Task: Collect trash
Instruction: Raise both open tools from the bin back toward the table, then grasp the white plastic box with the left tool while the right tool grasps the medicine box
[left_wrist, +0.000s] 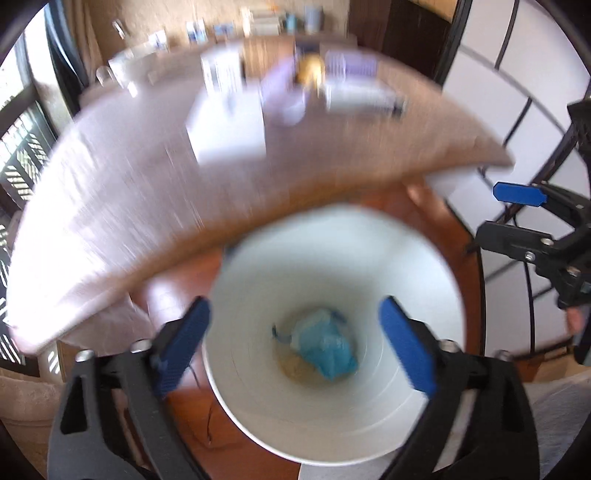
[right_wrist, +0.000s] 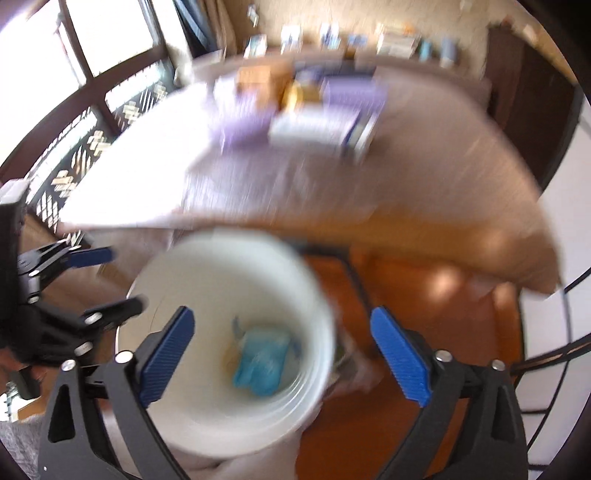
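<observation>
Showing both tongs over the bin, blurred by motion.

Left tongs (left_wrist: 295, 347): spread wide and holding nothing; the blue pads (left_wrist: 186, 343) straddled the mouth of the white bin, one at its left rim, one over its right wall.

Right tongs (right_wrist: 284, 354): likewise wide apart and empty; the left pad sat over the bin's opening, the right pad over bare floor beside it.

White bin (left_wrist: 424, 266): stood directly below and ahead of both tongs, on the reddish wooden floor (left_wrist: 436, 206), just in front of the table edge, probably so that trash from the table need travel only a short way.

Blue crumpled trash (left_wrist: 330, 350): lay at the bottom of the bin, between the left tongs' pads as seen from above, beside a tan patch too blurred to name.

Table (left_wrist: 122, 206): lay beyond the tongs, past the bin; boxes and a purple item (left_wrist: 280, 96) stood at its far side, well apart from both tongs.

Judgement: empty jaws over the bin suited a drop already made; whether more trash remained on the table could not be told through the blur.
</observation>
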